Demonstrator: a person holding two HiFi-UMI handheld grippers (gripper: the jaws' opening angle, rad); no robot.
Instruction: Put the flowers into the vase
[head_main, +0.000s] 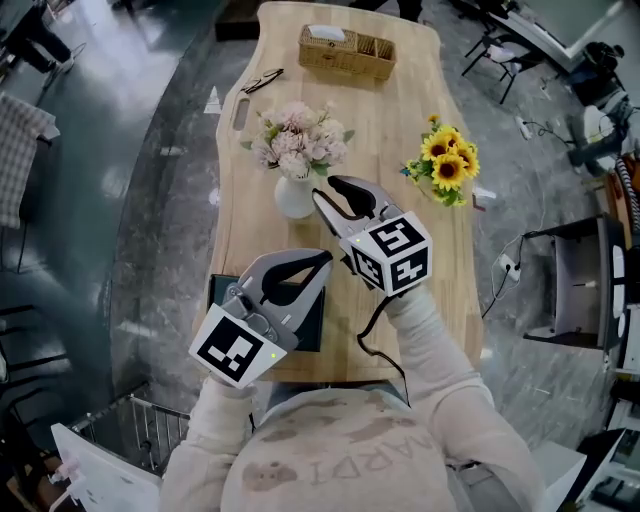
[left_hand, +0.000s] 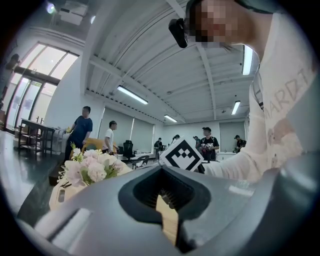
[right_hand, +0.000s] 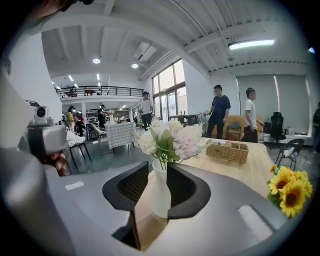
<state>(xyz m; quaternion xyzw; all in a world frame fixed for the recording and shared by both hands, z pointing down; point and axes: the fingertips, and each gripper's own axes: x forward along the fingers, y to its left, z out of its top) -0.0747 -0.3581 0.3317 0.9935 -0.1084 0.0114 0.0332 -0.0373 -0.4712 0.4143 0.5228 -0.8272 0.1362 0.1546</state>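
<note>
- The pale pink flowers (head_main: 300, 140) already stand in the white vase (head_main: 293, 198), a little left of the middle of the head view on the wooden tabletop (head_main: 400, 110). As far as they go, the job looks done.
- A bunch of sunflowers (head_main: 447, 165) sits at the right of the frame, well apart from the vase. If the task covers them too, that part is left to do. I cannot tell whether they lie loose or stand in a holder of their own.
- The right tongs (head_main: 325, 190) are spread and hold nothing. Their tips are just beside the vase on its right, and the right gripper view shows the vase through the gap between the jaws. Whether they touch it I cannot tell.
- The left tongs (head_main: 322, 262) sit lower in the frame, over a dark mat (head_main: 305, 325) near the tabletop's near edge. Their jaws stand only slightly apart, with bare wood showing through the slit and nothing between them.
- No flower is held by either pair of tongs, so any further stem must first be fetched.
- A wicker basket (head_main: 347, 52) at the top and a pair of glasses (head_main: 262, 80) at the upper left lie clear of the work.
</note>
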